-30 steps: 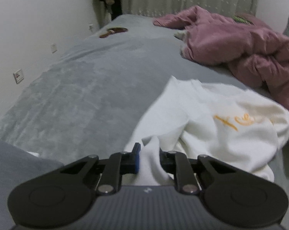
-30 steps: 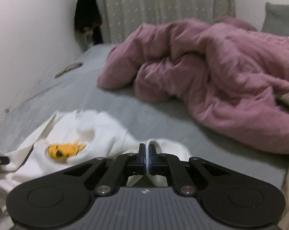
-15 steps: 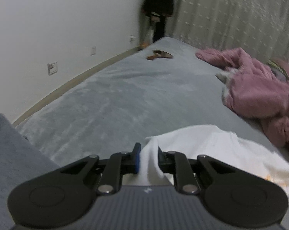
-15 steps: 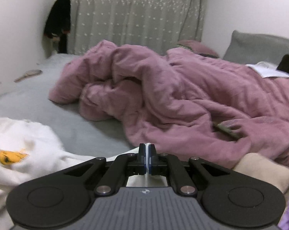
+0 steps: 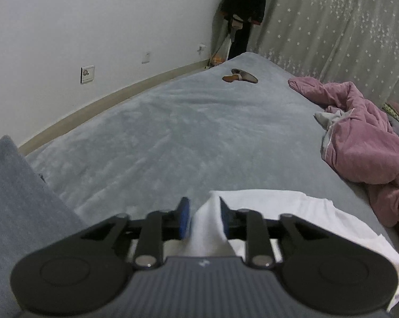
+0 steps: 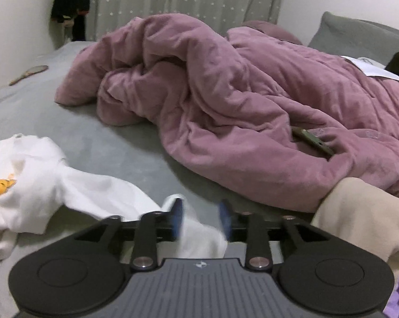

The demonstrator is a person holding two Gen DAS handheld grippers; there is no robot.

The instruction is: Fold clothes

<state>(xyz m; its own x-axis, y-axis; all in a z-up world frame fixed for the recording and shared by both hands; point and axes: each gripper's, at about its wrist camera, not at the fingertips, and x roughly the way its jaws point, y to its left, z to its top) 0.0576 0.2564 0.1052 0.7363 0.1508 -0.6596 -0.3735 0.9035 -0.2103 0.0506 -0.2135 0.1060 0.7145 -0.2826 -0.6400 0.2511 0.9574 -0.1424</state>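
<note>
At the bottom of both frames, white garment (image 5: 265,206) lay on the grey bed (image 5: 173,132), left gripper (image 5: 203,218) fingers parted with cloth between, right gripper (image 6: 200,221) fingers apart and blurred, pink duvet (image 6: 239,111) behind, garment's lower part hidden.

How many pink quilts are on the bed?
1. The quilt lies bunched on the grey bed, beyond the white garment; more may be hidden outside the views.
</note>
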